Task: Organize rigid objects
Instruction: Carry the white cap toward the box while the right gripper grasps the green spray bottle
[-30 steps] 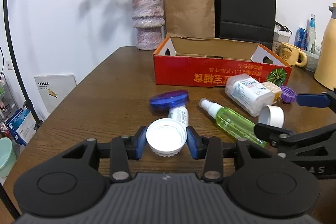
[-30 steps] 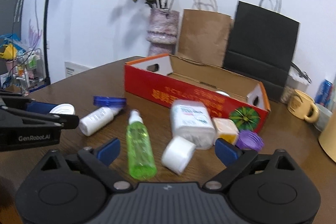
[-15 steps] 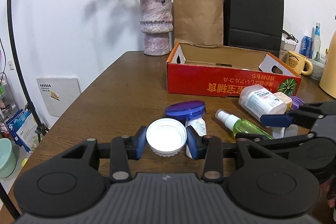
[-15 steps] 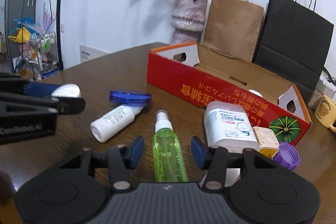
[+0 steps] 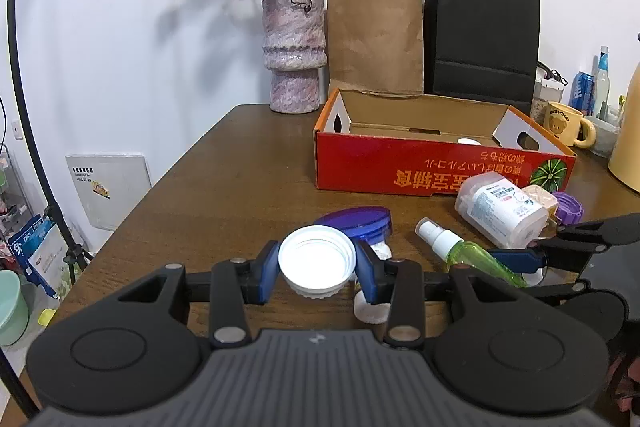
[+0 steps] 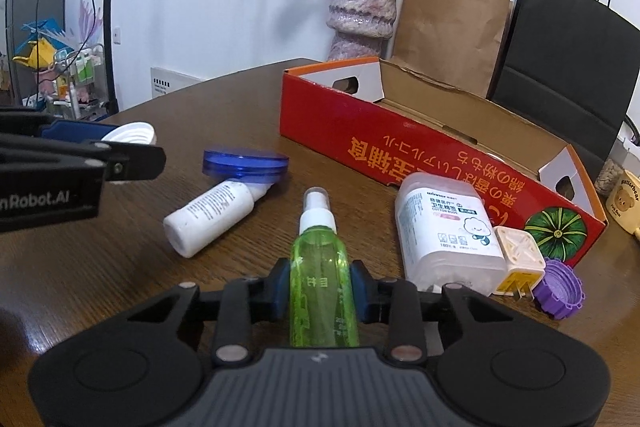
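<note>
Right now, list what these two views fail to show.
- Red box contents: near wall hides the floor, both views; only a white sliver shows.
- Green spray bottle base: right wrist view, under the right gripper body.
- Small white bottle: left wrist view, mostly behind the left gripper.

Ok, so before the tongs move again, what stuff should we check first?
1. Left tongs squeezing the white cap: ok.
2. Right tongs, which have just been closing, gripping the green spray bottle: ok, blue pads on both sides.
3. Red box open on top: ok.
4. Room inside the box: ok, mostly empty.
5. Bottle lifted off the table: cannot tell.
</note>
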